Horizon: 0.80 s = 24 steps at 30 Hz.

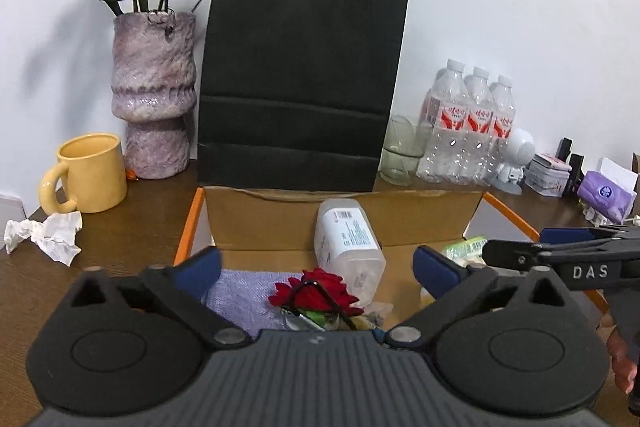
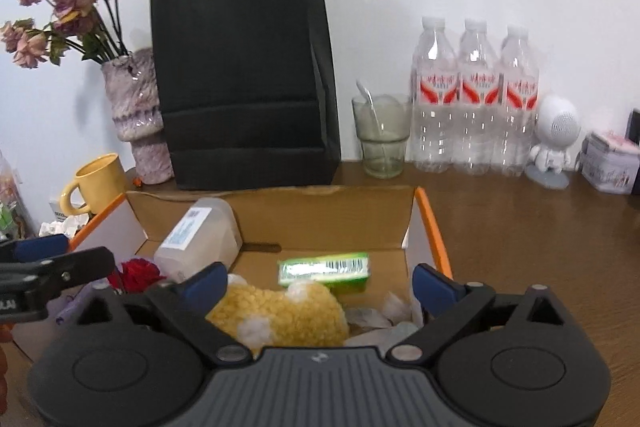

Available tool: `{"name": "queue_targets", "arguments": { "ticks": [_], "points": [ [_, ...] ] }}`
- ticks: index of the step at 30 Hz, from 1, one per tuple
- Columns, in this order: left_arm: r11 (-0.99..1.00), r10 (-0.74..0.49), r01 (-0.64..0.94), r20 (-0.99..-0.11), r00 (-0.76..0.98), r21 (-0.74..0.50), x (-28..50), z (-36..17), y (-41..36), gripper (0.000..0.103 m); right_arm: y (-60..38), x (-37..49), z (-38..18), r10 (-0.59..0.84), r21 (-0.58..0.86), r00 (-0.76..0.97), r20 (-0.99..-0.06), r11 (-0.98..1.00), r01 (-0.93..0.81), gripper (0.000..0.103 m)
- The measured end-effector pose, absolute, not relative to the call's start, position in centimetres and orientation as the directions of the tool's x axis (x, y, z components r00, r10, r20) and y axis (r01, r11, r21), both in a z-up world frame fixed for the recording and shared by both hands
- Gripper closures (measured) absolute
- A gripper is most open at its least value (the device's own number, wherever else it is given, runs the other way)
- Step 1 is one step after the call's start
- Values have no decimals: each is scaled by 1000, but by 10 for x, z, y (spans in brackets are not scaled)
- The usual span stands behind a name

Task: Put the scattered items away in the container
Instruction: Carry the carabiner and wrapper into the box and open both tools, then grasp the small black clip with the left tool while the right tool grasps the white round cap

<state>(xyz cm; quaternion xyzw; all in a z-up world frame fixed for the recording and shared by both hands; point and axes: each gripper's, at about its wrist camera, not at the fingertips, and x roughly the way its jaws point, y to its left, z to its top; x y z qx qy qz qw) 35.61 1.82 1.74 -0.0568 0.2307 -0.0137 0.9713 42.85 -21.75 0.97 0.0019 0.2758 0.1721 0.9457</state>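
Both grippers hang over the near edge of the box [image 2: 430, 223], side by side. The left gripper [image 1: 316, 269] is spread wide with nothing between its blue pads; the right gripper [image 2: 320, 281] is spread just as wide and holds nothing.

Under the left one, inside the box, lie a red rose [image 1: 312, 293] on a purple cloth [image 1: 244, 301], and beyond them a clear bottle [image 1: 348, 239] on its side. Under the right one sits a yellow plush [image 2: 280, 313], with a green pack [image 2: 324, 269] just past it and crumpled wrappers [image 2: 384, 313] beside it.

Outside the box to its left, crumpled paper [image 1: 48, 235] lies on the table [image 2: 540, 235] near a yellow mug [image 1: 90, 173]. Behind the box stand a vase [image 1: 154, 95], a black bag [image 1: 300, 75], a glass [image 2: 382, 137] and water bottles [image 2: 474, 95].
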Motion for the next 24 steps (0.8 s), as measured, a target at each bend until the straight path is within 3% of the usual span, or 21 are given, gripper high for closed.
{"name": "queue_targets", "arguments": {
  "ticks": [16,24],
  "points": [
    [994,-47,-3,-458,888,-108,351,20,13,0,-211,414,18,305,51,793,-527,943,-329,2],
    [994,-65,23,-409,910,-105,318,37,2,0,-219,377,31,315,22,808,-498,936,-352,2]
  ]
}}
